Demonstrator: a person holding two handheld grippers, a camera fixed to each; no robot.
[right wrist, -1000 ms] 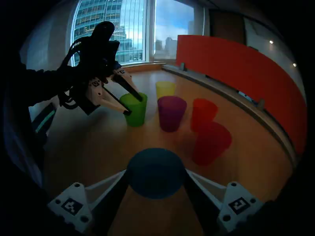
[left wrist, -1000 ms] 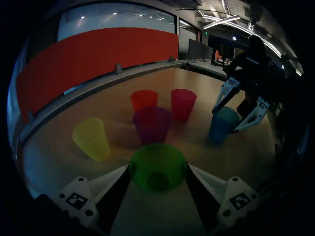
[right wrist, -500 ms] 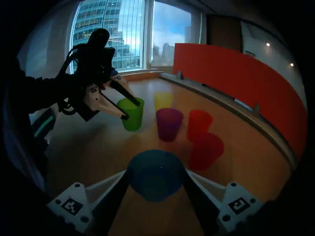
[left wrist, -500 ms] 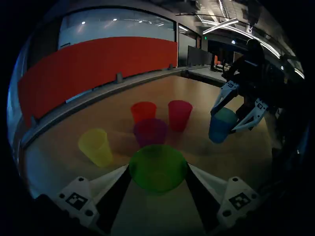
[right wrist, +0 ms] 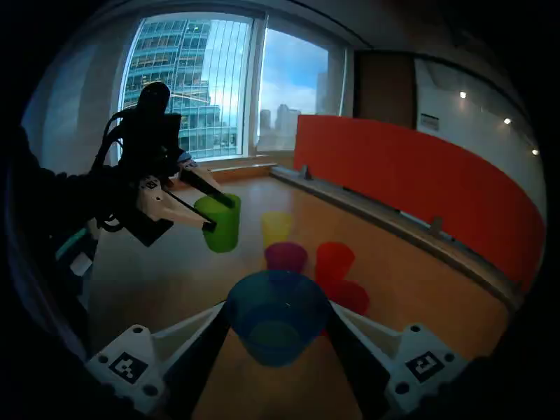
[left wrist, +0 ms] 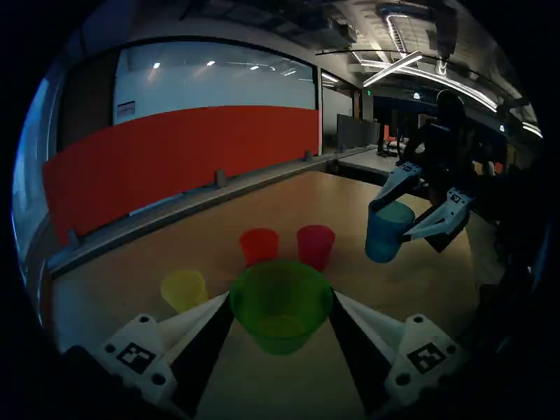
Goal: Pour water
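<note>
Wooden desk [left wrist: 210,238] in a dim office, edged by a long red partition [left wrist: 175,150]. Tall windows [right wrist: 189,91] onto towers, strip lights [left wrist: 399,66] overhead. Clustered on the desk: yellow cup [left wrist: 184,289], red cup [left wrist: 259,245], crimson cup [left wrist: 315,245], purple cup [right wrist: 285,256]. Held clear above them: green cup [left wrist: 281,304], clamped between the left gripper [left wrist: 280,297] fingers; blue cup [right wrist: 276,325], clamped between the right gripper [right wrist: 277,306] fingers, partly hiding the purple and crimson cups.

Our left gripper [left wrist: 280,302] and right gripper [right wrist: 276,308] have white fingers [left wrist: 189,329] with black inner faces. Each finger carries a square black-and-white marker [left wrist: 135,355] and screws [left wrist: 143,320].
</note>
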